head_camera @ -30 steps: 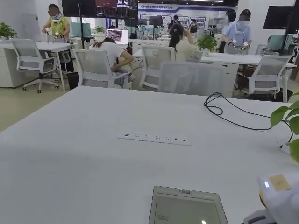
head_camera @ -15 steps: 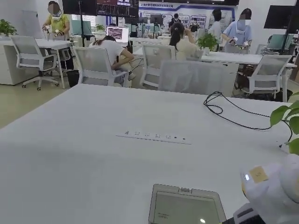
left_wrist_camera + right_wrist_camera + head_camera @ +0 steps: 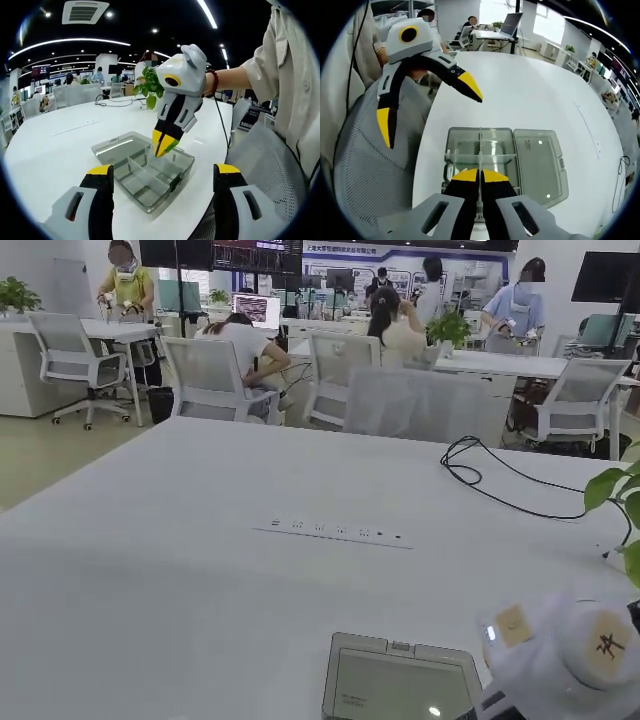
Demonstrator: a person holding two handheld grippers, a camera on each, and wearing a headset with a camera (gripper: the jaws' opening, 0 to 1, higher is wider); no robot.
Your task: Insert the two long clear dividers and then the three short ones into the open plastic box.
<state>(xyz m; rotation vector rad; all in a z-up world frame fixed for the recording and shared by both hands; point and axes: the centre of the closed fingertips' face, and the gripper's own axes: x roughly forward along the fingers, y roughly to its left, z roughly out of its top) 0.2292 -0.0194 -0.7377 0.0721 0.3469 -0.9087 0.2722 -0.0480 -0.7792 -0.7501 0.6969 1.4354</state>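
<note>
At the near edge of the worktop [image 3: 200, 590], the right gripper [image 3: 164, 145] has swung in over the open box [image 3: 150, 202].
Its jaws pinch shut on what looks like a clear divider [image 3: 480, 145], probably seating it in the box; the left gripper [image 3: 426, 107] gapes wide, empty.

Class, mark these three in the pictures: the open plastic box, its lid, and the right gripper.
plastic box [image 3: 462, 144], right gripper view, bare floor of one compartment.
lid [image 3: 540, 162], right gripper view, middle of its panel.
right gripper [image 3: 162, 147], left gripper view, midway between its yellow tips.
</note>
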